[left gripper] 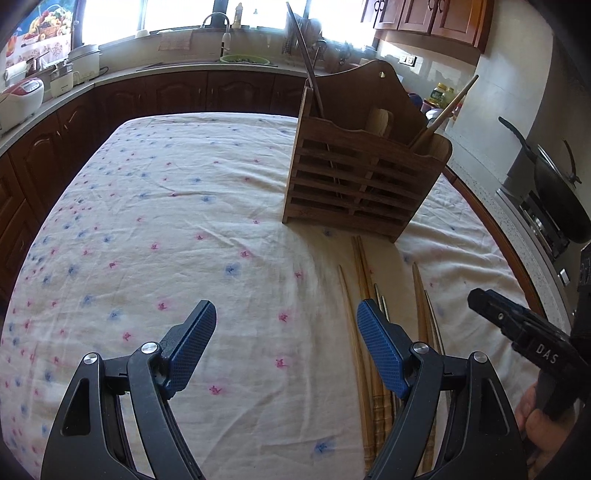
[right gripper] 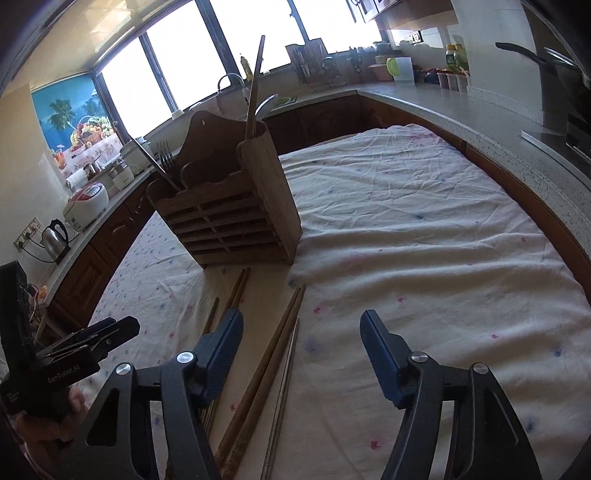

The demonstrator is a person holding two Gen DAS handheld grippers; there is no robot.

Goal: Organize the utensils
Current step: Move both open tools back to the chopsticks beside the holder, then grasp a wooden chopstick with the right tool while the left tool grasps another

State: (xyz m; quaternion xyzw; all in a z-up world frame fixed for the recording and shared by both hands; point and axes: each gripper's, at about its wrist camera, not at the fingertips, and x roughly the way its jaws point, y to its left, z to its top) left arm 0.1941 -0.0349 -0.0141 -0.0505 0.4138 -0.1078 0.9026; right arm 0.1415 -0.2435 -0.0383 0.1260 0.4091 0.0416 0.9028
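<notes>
A wooden slatted utensil holder (left gripper: 354, 177) stands upright on the floral tablecloth; it also shows in the right wrist view (right gripper: 229, 221). It holds metal forks (right gripper: 166, 155), a wooden stick (right gripper: 255, 85) and a metal rod (left gripper: 306, 66). Several wooden chopsticks (left gripper: 360, 332) lie on the cloth in front of it, also in the right wrist view (right gripper: 273, 354). My left gripper (left gripper: 286, 310) is open and empty, just left of the chopsticks. My right gripper (right gripper: 301, 321) is open and empty, above the chopsticks.
The table is covered with a white floral cloth (left gripper: 166, 221). Kitchen counters run around it, with a rice cooker (right gripper: 86, 203), a kettle (right gripper: 55, 238), a sink tap (left gripper: 221, 26) and a black wok (left gripper: 561, 184) on the stove at the right.
</notes>
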